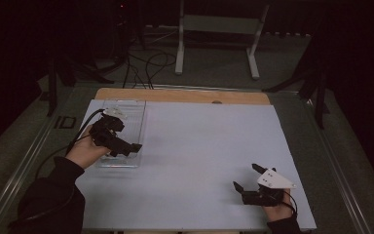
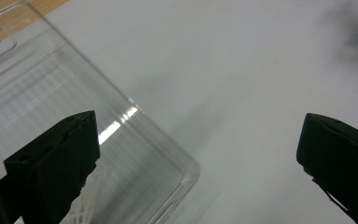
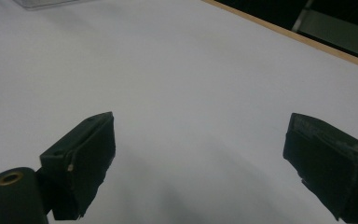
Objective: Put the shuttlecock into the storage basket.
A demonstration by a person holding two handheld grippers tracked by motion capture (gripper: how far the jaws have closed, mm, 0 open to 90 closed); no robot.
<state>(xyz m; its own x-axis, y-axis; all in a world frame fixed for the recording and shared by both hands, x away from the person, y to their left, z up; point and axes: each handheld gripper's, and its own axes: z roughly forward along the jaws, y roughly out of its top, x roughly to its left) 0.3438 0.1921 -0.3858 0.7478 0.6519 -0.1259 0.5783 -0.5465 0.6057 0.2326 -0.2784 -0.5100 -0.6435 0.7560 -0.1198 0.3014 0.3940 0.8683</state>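
Table [image 1: 190,146] under a pale sheet runs away from the camera in the high view, a wooden strip showing along its far edge. A clear plastic tray [image 1: 126,117] lies on the sheet's left side, its long axis running from near to far, one short end close to the wooden strip. The left gripper [image 1: 126,146] sits over the tray's near half, held in the person's left hand [image 1: 85,151], its tips aimed to the right; from here I cannot tell how its jaws stand. Something small and white lies in the tray just behind it. The right gripper [image 1: 246,178] rests at the near right of the sheet, well apart from the tray, jaws spread.

Left gripper view: the jaws are wide apart with nothing between them. The left jaw hangs over the clear tray [image 2: 74,126], whose rounded corner points toward the bottom centre; the right jaw is over bare sheet. A white, netted thing [image 2: 86,207] peeks out beside the left jaw, inside the tray; what it is I cannot tell.

Right gripper view: jaws spread over plain sheet, pinching nothing. No writing is legible anywhere.
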